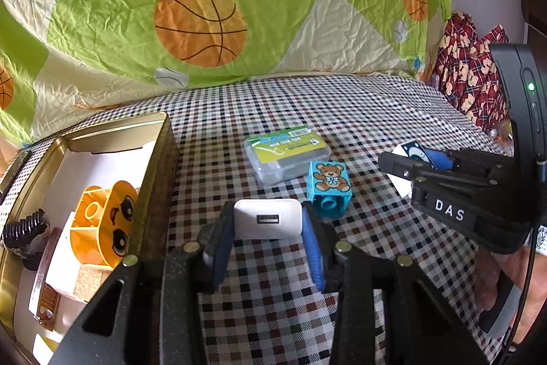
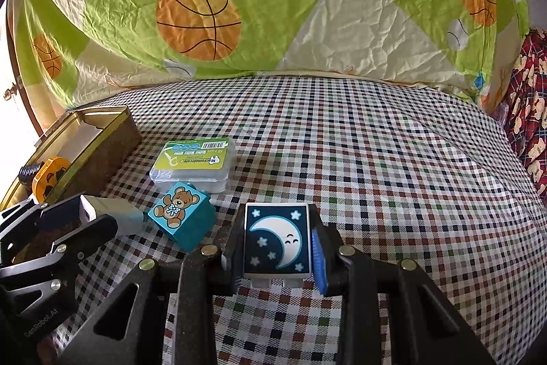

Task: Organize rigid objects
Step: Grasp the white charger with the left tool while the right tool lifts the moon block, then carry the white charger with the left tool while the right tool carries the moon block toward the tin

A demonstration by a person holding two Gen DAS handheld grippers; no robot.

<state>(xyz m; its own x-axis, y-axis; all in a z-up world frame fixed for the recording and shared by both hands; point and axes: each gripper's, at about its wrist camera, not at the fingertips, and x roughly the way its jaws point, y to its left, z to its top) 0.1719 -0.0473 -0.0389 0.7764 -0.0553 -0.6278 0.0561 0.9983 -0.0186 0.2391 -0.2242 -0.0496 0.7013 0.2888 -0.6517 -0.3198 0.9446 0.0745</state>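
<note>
Left wrist view first. Left gripper (image 1: 268,230) clamped on a white USB charger (image 1: 267,218), blue pads pressing both short sides, port face turned straight back at the camera, long axis running left to right across the jaws. Rear of the charger hidden, so no telling about prongs. Just left, a gold tin (image 1: 155,166) cut off by the frame edge, with an orange face block (image 1: 102,230) lying on its side inside, plus a dark ribbed thing too cropped to identify. Farther out on the checked cloth (image 1: 342,112): a clear floss-pick box (image 1: 287,156), long axis slanting left-near to right-far, and a teal bear block (image 1: 329,190) just near of it, stud tube pointing toward the camera. Right gripper (image 1: 403,165) poking in from the right, closed on a mostly hidden card-faced piece.

Right wrist view. Right gripper (image 2: 278,245) squeezed on a moon block (image 2: 277,240), picture face up toward the lens, long axis running near to far, studs barely peeking at the near edge. Bear block (image 2: 181,218) just left, tilted, touching or nearly touching the floss-pick box (image 2: 193,165) behind it, hard to call. Left gripper (image 2: 99,218) at the left edge, charger (image 2: 112,211) half buried in the jaws. Tin (image 2: 85,139) far left, contents mostly hidden.
</note>
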